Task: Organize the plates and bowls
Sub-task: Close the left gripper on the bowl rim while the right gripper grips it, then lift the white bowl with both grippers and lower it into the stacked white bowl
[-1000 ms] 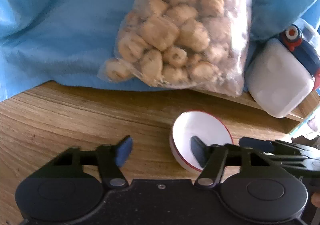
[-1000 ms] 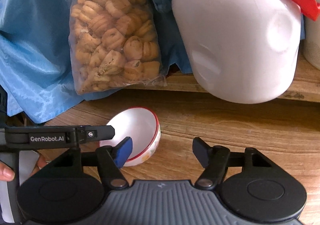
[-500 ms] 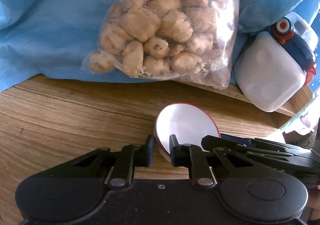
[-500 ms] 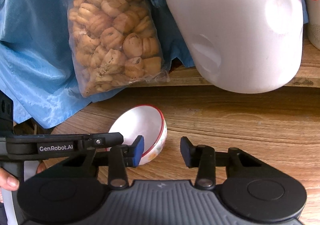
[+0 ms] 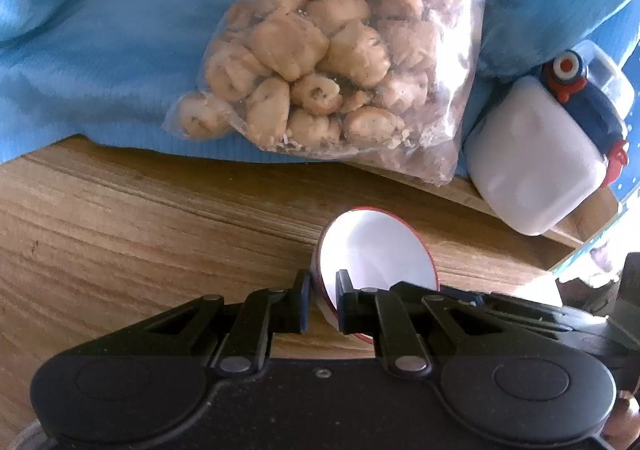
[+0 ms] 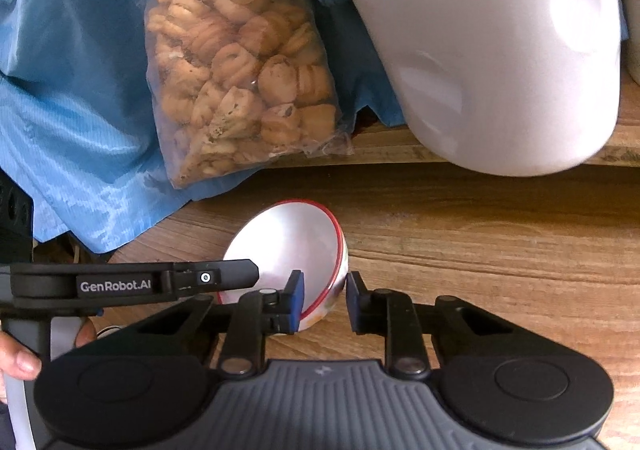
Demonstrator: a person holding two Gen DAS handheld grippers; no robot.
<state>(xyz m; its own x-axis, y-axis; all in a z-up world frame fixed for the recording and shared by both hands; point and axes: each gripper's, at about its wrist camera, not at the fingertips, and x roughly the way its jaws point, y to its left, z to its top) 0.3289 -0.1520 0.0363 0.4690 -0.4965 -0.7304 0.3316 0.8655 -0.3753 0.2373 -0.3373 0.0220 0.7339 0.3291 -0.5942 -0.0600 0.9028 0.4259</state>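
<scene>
A small white bowl with a red rim sits tilted on the wooden table. My left gripper is shut on the bowl's left rim, one finger inside and one outside. In the right wrist view the same bowl shows with my right gripper closed around its right rim, one finger inside and one outside. The left gripper's body reaches in from the left there.
A clear bag of biscuits lies on a blue cloth at the back. A white plastic jug with a red and blue cap lies on its side at the back right, large in the right wrist view.
The left gripper closed on the bowl's rim. The right gripper narrowed and closed onto the opposite rim. The bowl tipped up a little.
</scene>
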